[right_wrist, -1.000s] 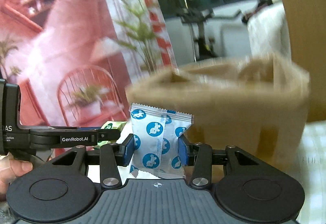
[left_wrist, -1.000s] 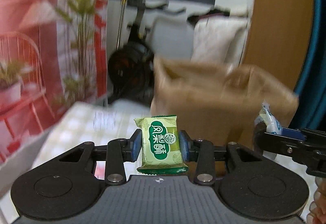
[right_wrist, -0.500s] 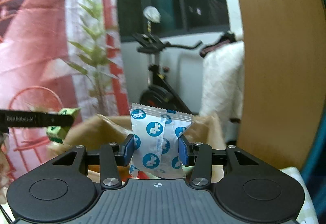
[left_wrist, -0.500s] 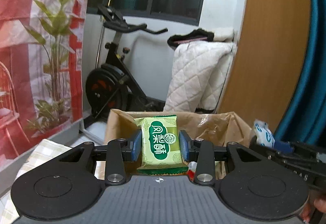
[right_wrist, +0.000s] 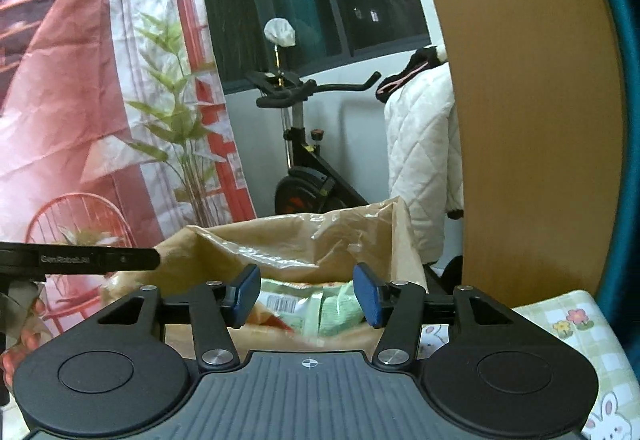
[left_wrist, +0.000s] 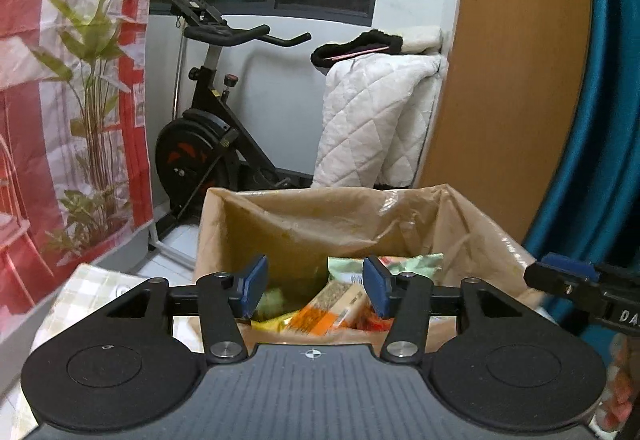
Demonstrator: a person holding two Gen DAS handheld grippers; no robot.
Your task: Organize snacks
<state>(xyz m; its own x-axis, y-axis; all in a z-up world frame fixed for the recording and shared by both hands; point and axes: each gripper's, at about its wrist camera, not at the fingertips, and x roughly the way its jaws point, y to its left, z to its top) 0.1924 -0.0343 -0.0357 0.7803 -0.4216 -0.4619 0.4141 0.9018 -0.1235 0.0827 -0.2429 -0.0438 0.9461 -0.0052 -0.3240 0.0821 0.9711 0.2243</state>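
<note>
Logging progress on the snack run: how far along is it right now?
Done: mixed snack packets lie inside the open brown paper bag. In hand: nothing; the left gripper and right gripper have just been opening, jaws apart and empty above the bag. Left: unclear, no loose snacks show on the checked tablecloth.

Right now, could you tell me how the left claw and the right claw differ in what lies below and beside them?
Below the left claw lie an orange-and-tan packet and yellow wrappers; below the right claw lies a pale green packet with a barcode. A checked cloth with rabbits lies beside the right claw; the left claw has plain checks beside it. Both have just been opening, hold nothing, and hang over the brown paper bag.
</note>
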